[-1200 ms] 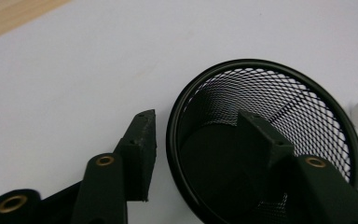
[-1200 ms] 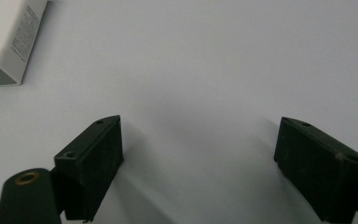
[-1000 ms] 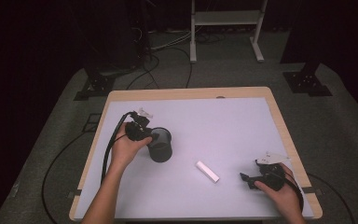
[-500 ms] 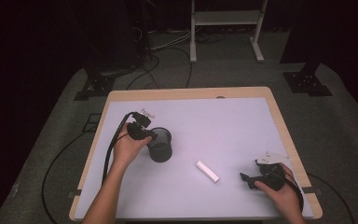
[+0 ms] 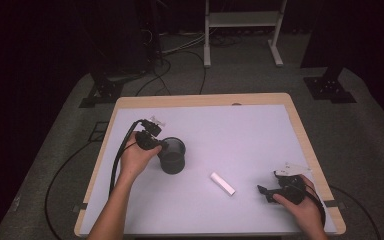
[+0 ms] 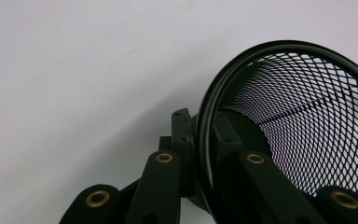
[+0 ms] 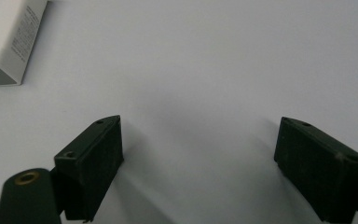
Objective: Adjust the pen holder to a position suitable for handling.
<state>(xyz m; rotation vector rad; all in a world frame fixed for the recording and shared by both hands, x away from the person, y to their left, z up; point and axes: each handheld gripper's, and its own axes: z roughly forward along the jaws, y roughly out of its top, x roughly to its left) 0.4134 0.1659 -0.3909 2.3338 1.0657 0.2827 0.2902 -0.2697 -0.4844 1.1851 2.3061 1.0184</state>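
Observation:
A black mesh cup (image 5: 173,157) stands upright on the left half of the pale table mat. My left gripper (image 5: 160,146) reaches it from the left. Its jaws have just been closing and now pinch the cup's wall, one jaw outside and one inside the rim. In the left gripper view the left gripper (image 6: 203,128) clamps the cup's (image 6: 307,116) round rim. My right gripper (image 5: 263,192) rests low at the front right, pointing left, open with nothing between its jaws. A small white box (image 5: 222,183) lies flat between the cup and the right gripper (image 7: 200,154), and its end shows as the white box (image 7: 10,42).
The wooden table edge (image 5: 200,99) frames the mat. Cables trail off the left side from the left gripper (image 5: 122,150). A white metal stand (image 5: 242,20) is on the floor beyond the table.

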